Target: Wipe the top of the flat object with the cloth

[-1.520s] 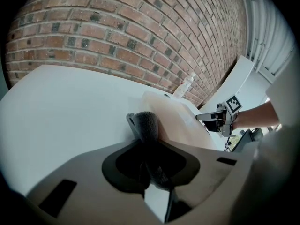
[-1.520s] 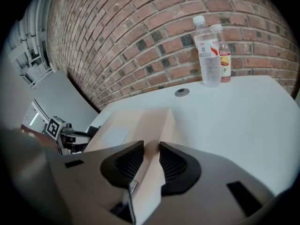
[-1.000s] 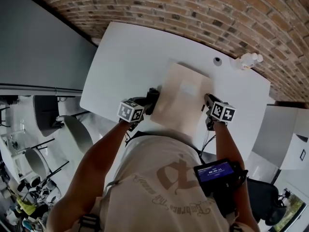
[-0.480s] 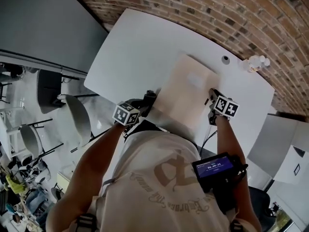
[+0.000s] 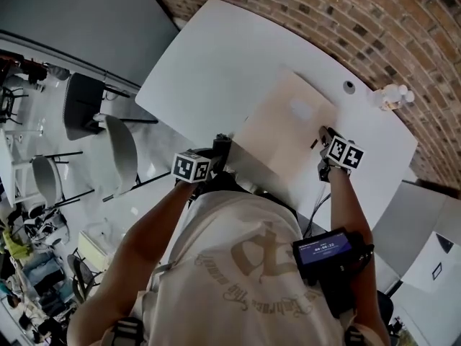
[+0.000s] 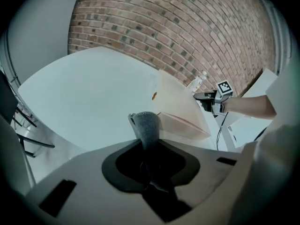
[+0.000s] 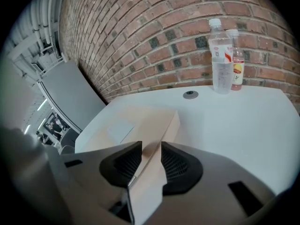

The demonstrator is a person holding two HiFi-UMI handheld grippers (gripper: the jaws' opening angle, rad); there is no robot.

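One sideways reach separates the cloth, clenched in the left tool, from the box lying rightward on the counter; the right tool, jaws just eased wider, pinches its right edge.

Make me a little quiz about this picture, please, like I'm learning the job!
1. What sticks out of the left gripper? A) a spoon B) a grey cloth C) a cup
2. True or false: nothing is between the jaws of the right gripper.
3. How many bottles stand on the table by the brick wall?

Key: 1 B. 2 False: the edge of the box is pinched between its jaws, which have just opened a little. 3 Two.
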